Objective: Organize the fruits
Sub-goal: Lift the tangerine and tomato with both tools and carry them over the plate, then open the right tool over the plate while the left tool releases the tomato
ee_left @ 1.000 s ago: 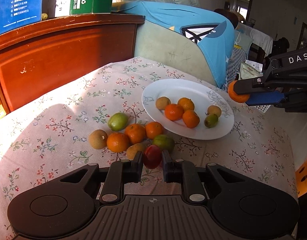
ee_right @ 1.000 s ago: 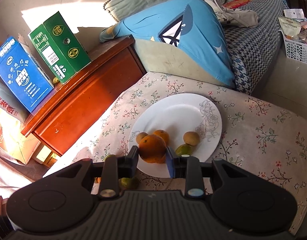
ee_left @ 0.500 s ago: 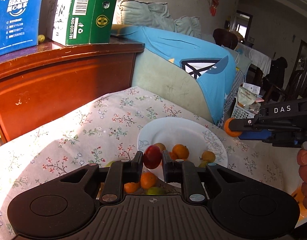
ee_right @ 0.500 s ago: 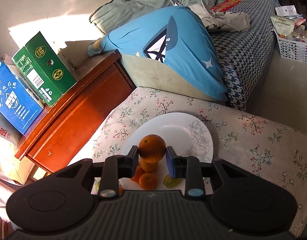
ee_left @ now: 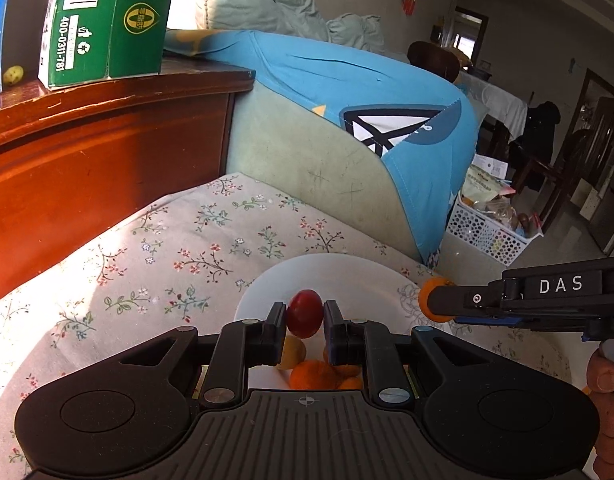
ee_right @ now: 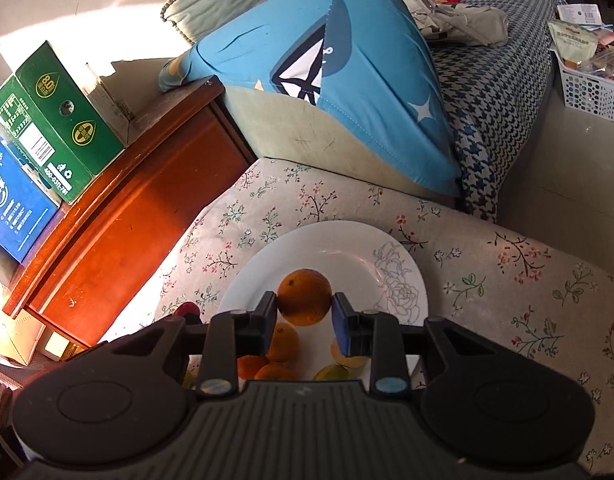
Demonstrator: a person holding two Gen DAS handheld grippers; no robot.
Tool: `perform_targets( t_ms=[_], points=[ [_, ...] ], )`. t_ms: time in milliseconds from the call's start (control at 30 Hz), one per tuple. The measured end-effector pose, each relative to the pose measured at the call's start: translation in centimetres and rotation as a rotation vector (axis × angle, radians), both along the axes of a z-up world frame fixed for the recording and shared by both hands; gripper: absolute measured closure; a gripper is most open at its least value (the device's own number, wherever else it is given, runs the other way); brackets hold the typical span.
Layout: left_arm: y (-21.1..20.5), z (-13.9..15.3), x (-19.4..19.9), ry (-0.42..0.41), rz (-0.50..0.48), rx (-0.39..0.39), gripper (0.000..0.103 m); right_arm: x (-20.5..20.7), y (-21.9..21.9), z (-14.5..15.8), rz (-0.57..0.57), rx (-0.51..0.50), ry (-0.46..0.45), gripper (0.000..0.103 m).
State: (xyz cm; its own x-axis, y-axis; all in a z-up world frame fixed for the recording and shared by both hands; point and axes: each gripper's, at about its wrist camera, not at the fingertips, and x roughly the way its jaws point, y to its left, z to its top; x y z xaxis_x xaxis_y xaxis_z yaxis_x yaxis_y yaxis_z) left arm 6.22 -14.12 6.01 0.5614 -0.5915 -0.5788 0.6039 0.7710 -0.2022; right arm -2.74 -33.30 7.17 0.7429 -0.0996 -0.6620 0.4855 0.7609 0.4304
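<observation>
Both claws loaded, both over the white plate [ee_right: 403, 280], which sits on the floral cloth [ee_left: 179, 264]

Left gripper [ee_left: 305, 316]: jaws clamped on a small red fruit [ee_left: 305, 312], pads on its left and right flanks. The fruit is slightly egg-shaped, long axis near upright between the fingers, leaning a touch. I take it across the narrow waist because that is where flat pads get most contact; gripped end to end it would likely squirt out. It hangs above the plate's near half, clear of the surface

Right gripper [ee_right: 305, 310]: jaws shut on an orange [ee_right: 304, 297], pinched across its width. Near round, no real long axis; its stem dimple faces up and left toward my camera. In the left view this same claw [ee_left: 435, 300] comes in from the right, just over the plate's rim, the orange poking out past the fingertips

Already on the plate, under my fingers: several oranges [ee_right: 281, 340] and a couple of yellow-green fruits [ee_right: 335, 372], bunched on the near side. The far side, by the printed rose, is bare, so that is my likely drop zone

Judgement: carry nearly done, release not yet. Risk is a round fruit rolling off the shallow rim, so I should lower before opening
</observation>
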Motion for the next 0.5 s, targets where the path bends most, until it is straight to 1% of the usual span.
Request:
perform_targets(
  t_ms=[167,267,400,500],
  points=[
    [-1.3,-1.0,1.2,0.012,-0.017,0.015,0.086,1.1,-0.4,-1.4,-0.014,0.036,0.038,0.073],
    [-1.8,-1.5,1.8,0.020,-0.018,0.023,0.086,1.5,-0.4,-2.1,-0.021,0.040,0.062,0.073],
    [-2.3,-1.9,2.3,0.034,-0.028,0.025,0.085,1.8,-0.9,-2.7,-0.037,0.064,0.071,0.073],
    [-2.8,-2.2,2.3,0.033,-0.035,0.041,0.085,1.9,-1.0,-2.9,-0.046,0.066,0.081,0.071]
  ],
)
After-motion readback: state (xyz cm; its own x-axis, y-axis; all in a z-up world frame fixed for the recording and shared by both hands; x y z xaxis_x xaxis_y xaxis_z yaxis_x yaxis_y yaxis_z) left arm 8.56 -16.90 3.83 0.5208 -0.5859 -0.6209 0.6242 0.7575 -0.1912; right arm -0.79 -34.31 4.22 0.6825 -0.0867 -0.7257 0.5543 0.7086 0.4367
